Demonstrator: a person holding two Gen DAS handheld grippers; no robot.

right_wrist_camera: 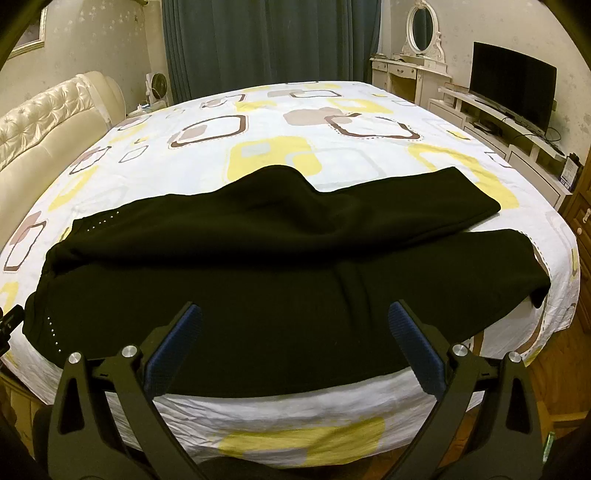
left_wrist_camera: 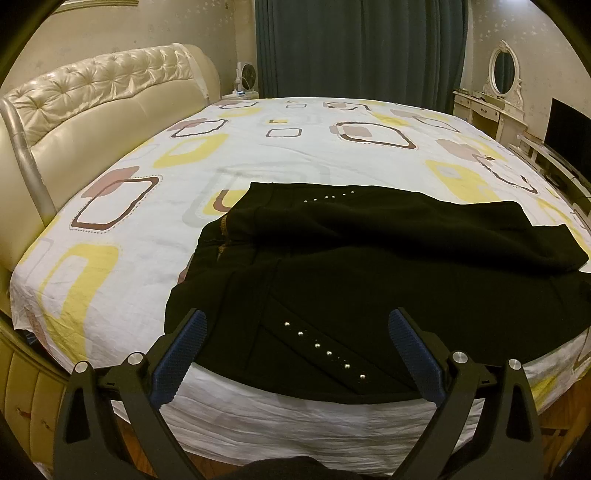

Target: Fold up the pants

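Black pants (left_wrist_camera: pixel 388 266) lie spread along the near edge of the bed, waist to the left, legs to the right. The far leg (right_wrist_camera: pixel 332 206) lies rumpled and partly over the near leg (right_wrist_camera: pixel 424 266). Rows of small silver studs (left_wrist_camera: pixel 321 345) mark the waist area. My left gripper (left_wrist_camera: pixel 295 321) is open and empty, its blue-padded fingers (left_wrist_camera: pixel 177 358) just above the waist end by the bed's edge. My right gripper (right_wrist_camera: pixel 295 317) is open and empty above the near leg's middle.
The patterned bed sheet (left_wrist_camera: pixel 258 147) covers a large bed with a cream tufted headboard (left_wrist_camera: pixel 96 96) at left. A vanity with an oval mirror (right_wrist_camera: pixel 421 29) and a TV (right_wrist_camera: pixel 511 85) on a low stand are at right. Dark curtains (right_wrist_camera: pixel 258 40) hang behind.
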